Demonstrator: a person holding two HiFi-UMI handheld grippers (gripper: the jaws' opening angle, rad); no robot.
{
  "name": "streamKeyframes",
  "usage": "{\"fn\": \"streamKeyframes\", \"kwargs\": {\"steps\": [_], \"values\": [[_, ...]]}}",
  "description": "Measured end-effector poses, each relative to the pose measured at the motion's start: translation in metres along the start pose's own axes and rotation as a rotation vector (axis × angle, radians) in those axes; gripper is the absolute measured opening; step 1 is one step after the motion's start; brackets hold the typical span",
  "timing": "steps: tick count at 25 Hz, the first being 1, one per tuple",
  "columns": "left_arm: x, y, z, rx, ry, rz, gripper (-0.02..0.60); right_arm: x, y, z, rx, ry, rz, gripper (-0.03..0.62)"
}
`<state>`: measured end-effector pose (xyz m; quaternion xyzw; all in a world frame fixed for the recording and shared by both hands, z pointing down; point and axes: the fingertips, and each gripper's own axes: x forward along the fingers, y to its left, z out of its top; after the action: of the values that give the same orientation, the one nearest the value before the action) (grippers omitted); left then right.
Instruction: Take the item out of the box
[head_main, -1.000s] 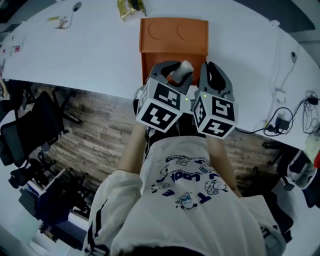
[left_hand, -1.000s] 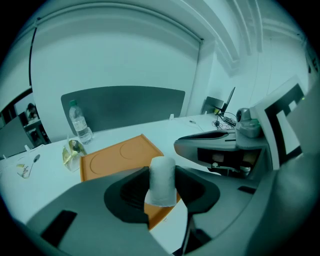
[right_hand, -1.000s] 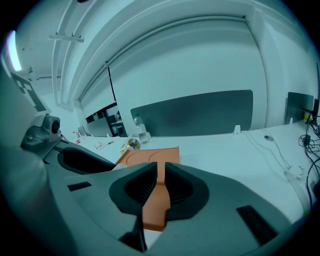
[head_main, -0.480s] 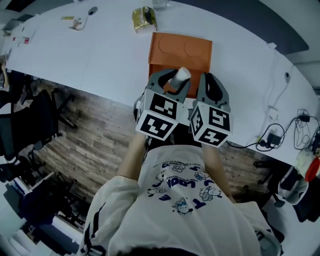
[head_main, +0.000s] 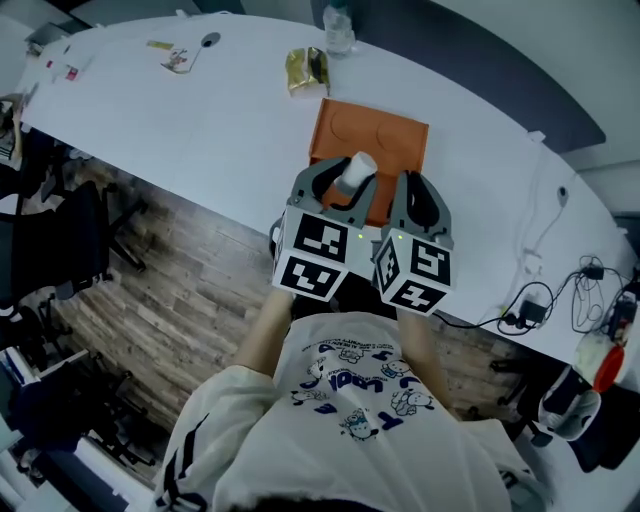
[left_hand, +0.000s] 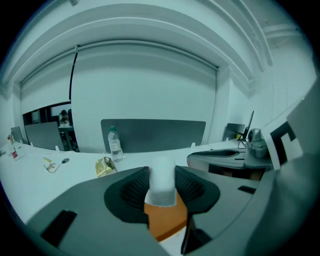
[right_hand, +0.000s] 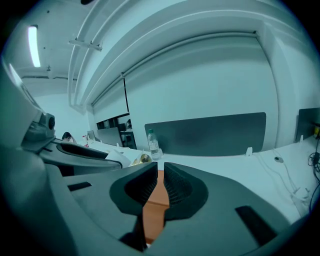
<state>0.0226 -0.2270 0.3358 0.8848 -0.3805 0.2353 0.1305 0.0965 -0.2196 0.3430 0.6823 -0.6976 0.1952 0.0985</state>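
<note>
Above the orange box (head_main: 385, 135) on the desk (head_main: 220, 120): white cylinder (head_main: 356, 170) clamped in left claw (head_main: 340, 190). Right claw (head_main: 407, 185) narrowed to a slit, empty.

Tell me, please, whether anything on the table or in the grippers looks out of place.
Nothing looks spilled or damaged. The only untidy thing is a crumpled gold wrapper on the table, near the orange box and the bottle. The white roll sits squarely in the left gripper.
</note>
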Motion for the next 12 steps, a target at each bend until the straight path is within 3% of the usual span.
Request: {"fn": "streamKeyframes", "kwargs": {"steps": [12], "values": [[-0.025, 0.022, 0.02, -0.042, -0.11, 0.073, 0.17, -0.005, 0.022, 0.024, -0.039, -0.055, 0.029, 0.055]]}}
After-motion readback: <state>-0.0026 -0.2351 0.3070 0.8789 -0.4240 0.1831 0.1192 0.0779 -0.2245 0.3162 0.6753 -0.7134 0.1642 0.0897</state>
